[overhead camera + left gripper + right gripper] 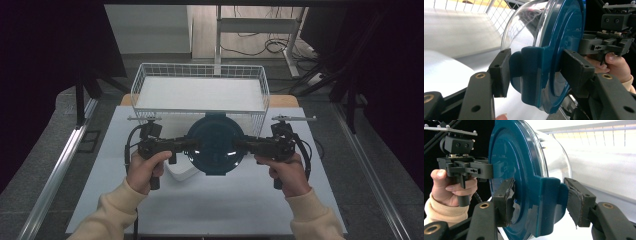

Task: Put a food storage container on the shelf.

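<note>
Together, the two grippers hold a round dark-teal lid with a clear glass dome (216, 144) between them, above the white table top (210, 205). In the high view the left gripper (186, 144) comes in from 9 o'clock and the right gripper (246, 145) from 3 o'clock, each at one side tab of the lid. Seen from the left gripper view, its black pads pinch the chunky teal tab of the lid (534, 75) from both sides, one pad on the flat blue face and one on the domed side. Likewise, in the right gripper view the worn pads are pressed onto the opposite tab (541, 202). At 12 o'clock, just beyond the lid, stands a white wire basket (200, 70). A white container (181, 171) sits on the table below the lid's 7 o'clock edge.
</note>
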`<state>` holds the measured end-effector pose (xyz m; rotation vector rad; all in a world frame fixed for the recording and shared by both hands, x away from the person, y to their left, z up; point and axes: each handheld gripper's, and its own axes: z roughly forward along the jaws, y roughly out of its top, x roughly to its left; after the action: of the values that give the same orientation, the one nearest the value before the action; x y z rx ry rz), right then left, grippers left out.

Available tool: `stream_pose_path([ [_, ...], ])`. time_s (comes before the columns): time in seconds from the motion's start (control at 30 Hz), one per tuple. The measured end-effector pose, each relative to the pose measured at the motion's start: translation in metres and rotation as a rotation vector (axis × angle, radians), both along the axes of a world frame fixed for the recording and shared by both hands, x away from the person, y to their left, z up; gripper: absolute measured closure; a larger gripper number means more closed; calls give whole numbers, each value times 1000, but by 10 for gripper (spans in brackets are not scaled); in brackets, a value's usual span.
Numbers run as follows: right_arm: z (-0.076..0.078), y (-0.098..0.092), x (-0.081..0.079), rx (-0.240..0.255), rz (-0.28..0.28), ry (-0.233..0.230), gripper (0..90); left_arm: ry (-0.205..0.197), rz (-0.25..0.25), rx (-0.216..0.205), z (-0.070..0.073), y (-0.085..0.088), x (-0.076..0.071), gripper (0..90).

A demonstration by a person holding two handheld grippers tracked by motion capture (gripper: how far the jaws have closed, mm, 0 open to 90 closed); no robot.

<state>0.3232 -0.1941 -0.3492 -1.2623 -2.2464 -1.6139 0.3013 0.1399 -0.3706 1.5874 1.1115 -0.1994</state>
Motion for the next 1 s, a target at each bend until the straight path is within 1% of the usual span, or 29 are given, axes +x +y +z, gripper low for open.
stream_pose_path([
  [0.17, 6, 1, 7, 3, -1, 2, 440, -2, 1, 1, 5, 1, 6, 428],
  [0.27, 7, 2, 10, 7, 2, -3, 440, -9, 5, 8, 9, 0, 9, 427],
  [0.57, 12, 0, 18, 11, 2, -2, 440, -22, -3, 23, 17, 0, 19, 427],
  [0.63, 15, 1, 21, 7, 1, -8, 440, -26, -11, 27, 19, 0, 23, 426],
  [0.7, 18, 2, 26, 4, 0, -10, 440, -27, -11, 30, 22, 1, 27, 425],
  [0.87, 23, 4, 32, 5, -4, -15, 440, -33, -16, 31, 29, 4, 38, 424],
  [0.93, 27, 6, 36, 2, -3, -26, 440, -28, -13, 21, 32, 6, 41, 424],
  [1.0, 30, 8, 39, 1, -1, -30, 440, -28, -13, 20, 34, 8, 44, 424],
])
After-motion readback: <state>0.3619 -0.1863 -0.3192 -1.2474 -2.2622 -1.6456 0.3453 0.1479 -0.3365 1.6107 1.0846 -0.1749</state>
